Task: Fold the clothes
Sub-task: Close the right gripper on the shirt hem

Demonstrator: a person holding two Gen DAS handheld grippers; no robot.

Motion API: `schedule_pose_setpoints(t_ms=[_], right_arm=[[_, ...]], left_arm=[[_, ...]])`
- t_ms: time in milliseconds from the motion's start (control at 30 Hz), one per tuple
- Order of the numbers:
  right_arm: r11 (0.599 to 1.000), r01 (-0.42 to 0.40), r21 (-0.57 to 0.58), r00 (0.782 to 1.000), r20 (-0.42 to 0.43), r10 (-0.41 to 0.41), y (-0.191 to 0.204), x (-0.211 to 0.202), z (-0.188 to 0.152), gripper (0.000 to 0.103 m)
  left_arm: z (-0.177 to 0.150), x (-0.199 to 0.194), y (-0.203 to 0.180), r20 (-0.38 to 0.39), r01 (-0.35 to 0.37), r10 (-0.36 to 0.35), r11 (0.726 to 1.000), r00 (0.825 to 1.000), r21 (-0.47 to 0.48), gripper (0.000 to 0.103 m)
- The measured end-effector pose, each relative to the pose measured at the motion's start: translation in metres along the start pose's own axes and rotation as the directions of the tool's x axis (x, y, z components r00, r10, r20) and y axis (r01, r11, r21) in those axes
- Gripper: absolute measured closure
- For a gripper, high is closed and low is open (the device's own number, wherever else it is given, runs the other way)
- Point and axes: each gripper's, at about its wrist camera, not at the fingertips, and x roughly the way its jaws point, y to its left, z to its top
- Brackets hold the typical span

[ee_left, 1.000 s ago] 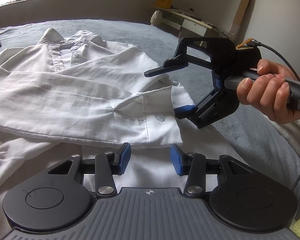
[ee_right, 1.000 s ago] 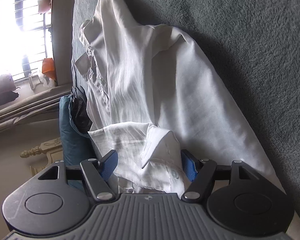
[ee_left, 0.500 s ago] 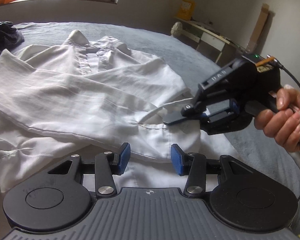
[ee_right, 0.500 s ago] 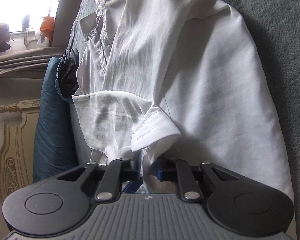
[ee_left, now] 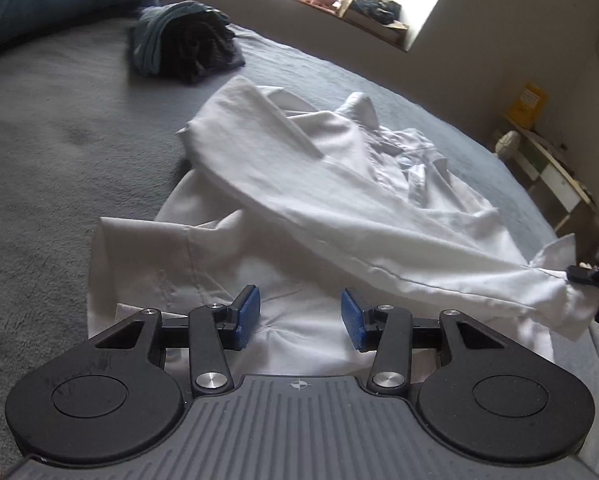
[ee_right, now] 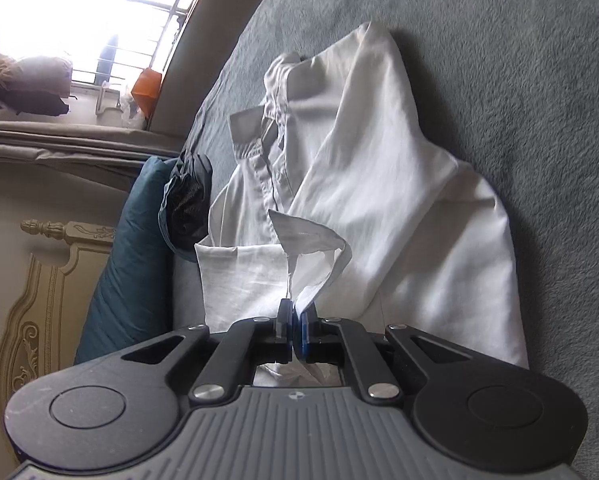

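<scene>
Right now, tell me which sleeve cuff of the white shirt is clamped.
The cuff pinched in the shut right gripper, lifted; the other cuff lies flat by the open left gripper.

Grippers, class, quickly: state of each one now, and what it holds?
Left gripper: open, holding nothing, over the white shirt.
Right gripper: closed on the shirt's sleeve cuff.

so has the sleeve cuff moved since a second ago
Yes. The cuff, pinched in the right tool, has lifted off the shirt body on the grey bed.
</scene>
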Motion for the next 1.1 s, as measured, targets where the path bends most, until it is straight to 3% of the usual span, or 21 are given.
schedule_pose_setpoints(t_ms=[500,900,1100], right_arm=[[0.998,0.046,0.039,0.998,0.033,-0.048,-0.014,-0.038,-0.007,0.099],[0.992,0.038,0.117,0.999,-0.027,-0.036,-0.027,-0.027,-0.020,0.099],[0.973,0.042,0.225,0.997,-0.072,-0.026,-0.054,-0.011,-0.032,0.099]], left_arm=[[-0.001,-0.005,0.008,0.013,-0.003,0.003,1.000,1.000,-0.008,0.058],[0.001,-0.005,0.011,0.017,-0.012,0.013,1.000,1.000,-0.020,0.058],[0.002,-0.005,0.012,0.019,-0.018,0.019,1.000,1.000,-0.016,0.058]])
